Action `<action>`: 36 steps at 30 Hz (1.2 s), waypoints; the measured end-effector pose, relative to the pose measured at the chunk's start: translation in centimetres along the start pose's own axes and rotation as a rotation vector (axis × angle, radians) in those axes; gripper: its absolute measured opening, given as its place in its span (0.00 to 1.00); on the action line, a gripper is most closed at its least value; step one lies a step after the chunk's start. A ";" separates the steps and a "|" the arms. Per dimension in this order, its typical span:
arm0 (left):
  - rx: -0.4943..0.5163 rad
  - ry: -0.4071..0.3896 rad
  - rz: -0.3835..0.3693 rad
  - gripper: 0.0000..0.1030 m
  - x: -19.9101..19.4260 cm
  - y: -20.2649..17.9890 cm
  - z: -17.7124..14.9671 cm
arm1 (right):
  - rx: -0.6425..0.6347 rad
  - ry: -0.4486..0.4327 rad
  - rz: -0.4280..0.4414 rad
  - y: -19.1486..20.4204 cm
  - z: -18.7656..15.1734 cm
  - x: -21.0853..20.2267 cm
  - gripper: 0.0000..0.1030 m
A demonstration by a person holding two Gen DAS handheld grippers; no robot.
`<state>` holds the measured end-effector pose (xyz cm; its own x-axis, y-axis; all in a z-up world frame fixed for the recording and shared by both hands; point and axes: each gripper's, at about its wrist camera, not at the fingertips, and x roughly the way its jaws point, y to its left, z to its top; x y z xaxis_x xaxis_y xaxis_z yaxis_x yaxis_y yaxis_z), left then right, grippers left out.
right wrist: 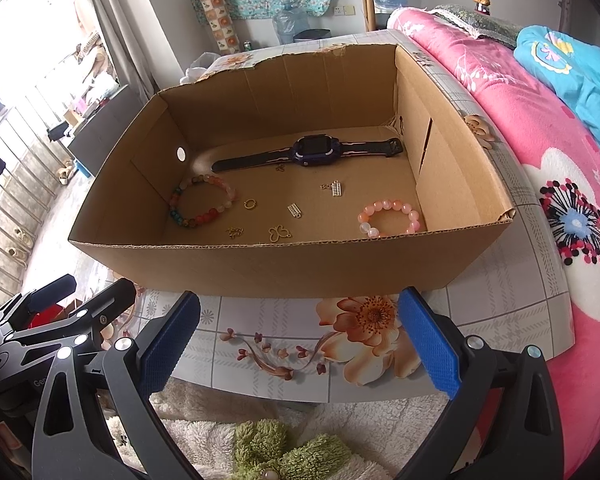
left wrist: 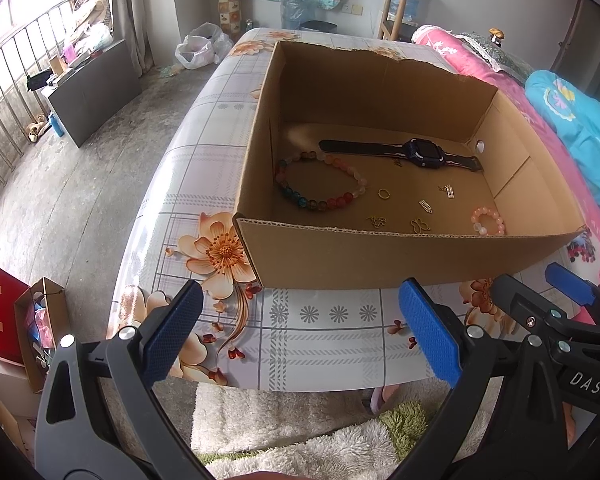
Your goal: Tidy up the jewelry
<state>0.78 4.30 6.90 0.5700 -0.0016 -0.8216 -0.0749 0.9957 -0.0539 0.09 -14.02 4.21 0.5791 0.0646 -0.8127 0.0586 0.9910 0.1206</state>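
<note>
An open cardboard box [left wrist: 380, 260] [right wrist: 292, 268] stands on a flower-patterned table. Inside lie a dark blue watch [left wrist: 424, 153] [right wrist: 312, 151], a multicolour bead bracelet [left wrist: 320, 202] [right wrist: 198, 222], a small pink bead bracelet [left wrist: 488, 220] [right wrist: 392, 206], a gold ring [left wrist: 384, 194] [right wrist: 250, 204] and several small gold charms [left wrist: 418, 226] [right wrist: 279, 233]. My left gripper [left wrist: 300, 332] hangs open in front of the box's near wall, empty. My right gripper [right wrist: 300, 336] is likewise open and empty, beside the left one, whose body shows at the lower left [right wrist: 52, 320].
The table [left wrist: 320, 344] [right wrist: 260, 368] ends just below the grippers, over a fluffy white and green rug [left wrist: 284, 432]. A pink quilt [right wrist: 540, 160] borders the table's right side. A red bag and a brown bag [left wrist: 24, 320] stand on the floor at left.
</note>
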 end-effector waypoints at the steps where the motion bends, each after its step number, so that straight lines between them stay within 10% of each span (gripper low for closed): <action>1: 0.000 -0.001 0.000 0.92 0.0 0.0 0.0 | 0.000 0.000 0.000 0.0 0.0 0.0 0.94; 36: -0.003 0.000 -0.001 0.92 0.0 0.0 -0.1 | 0.002 0.002 0.003 0.2 -0.1 0.0 0.94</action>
<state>0.66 4.29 6.87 0.5699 -0.0031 -0.8217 -0.0762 0.9955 -0.0566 -0.01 -13.82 4.14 0.5774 0.0677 -0.8137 0.0586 0.9905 0.1240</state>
